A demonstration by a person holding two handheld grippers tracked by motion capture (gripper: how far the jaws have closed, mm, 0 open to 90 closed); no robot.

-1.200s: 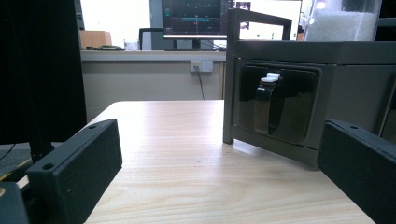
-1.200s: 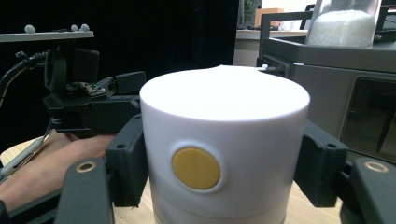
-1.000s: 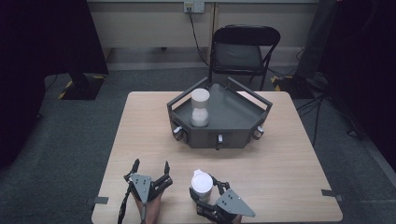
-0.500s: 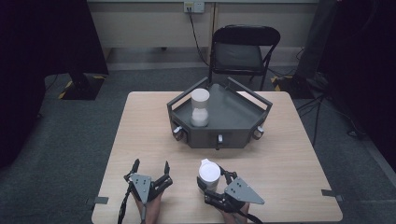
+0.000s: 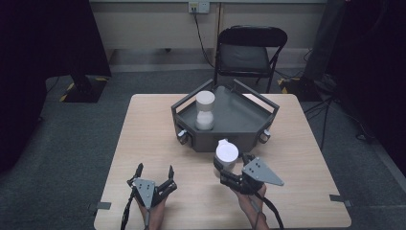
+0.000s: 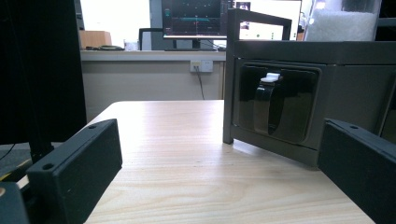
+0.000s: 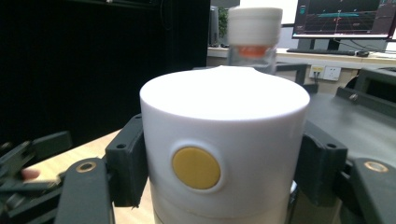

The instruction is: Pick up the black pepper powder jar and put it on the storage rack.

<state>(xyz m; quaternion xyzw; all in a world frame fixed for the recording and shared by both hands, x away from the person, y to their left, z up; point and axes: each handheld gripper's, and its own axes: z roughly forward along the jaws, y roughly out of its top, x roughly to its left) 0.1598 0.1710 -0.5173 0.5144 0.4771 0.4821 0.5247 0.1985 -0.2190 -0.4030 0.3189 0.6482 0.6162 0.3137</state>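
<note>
Clamping white canister (image 5: pixel 227 153), right claw (image 5: pixel 233 165) moved toward tray (image 5: pixel 249 125), seemingly lifted; left claw (image 5: pixel 154 173) apart.

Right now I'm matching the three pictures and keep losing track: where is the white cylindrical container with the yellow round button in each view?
High view: white cylindrical container sits lower centre, held by the right gripper just before the dark grey tray.
Left gripper view: I can't find it here.
Right gripper view: container is centre, between the black fingers.
Shared landmark: the dark grey tray.
</note>
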